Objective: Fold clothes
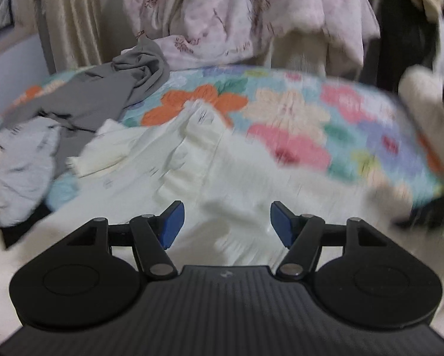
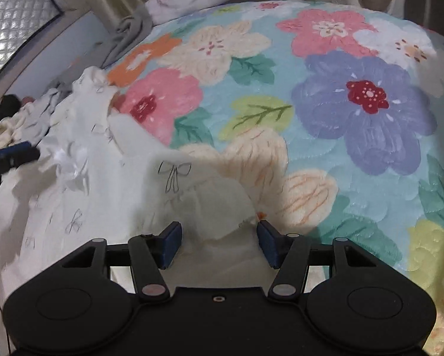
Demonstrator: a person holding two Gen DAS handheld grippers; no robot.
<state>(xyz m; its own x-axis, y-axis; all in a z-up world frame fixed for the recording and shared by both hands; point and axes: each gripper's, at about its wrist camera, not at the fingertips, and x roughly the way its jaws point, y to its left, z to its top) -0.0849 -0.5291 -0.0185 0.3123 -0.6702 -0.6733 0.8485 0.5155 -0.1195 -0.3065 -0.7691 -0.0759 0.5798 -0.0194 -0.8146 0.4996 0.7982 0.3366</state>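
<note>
Blurred white garment [image 1: 192, 160] on floral blanket [image 2: 311, 103], left gripper [image 1: 227, 224] and right gripper [image 2: 219, 241] jaws apart, empty.

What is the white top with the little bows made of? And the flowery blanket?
White top: looks like thin, matte woven cloth, maybe cotton; it creases and has frilly ruffles. Can't be sure.
Blanket: looks like soft plush fleece; its surface shows a fuzzy, slightly shiny nap with pressed petal shapes.
</note>
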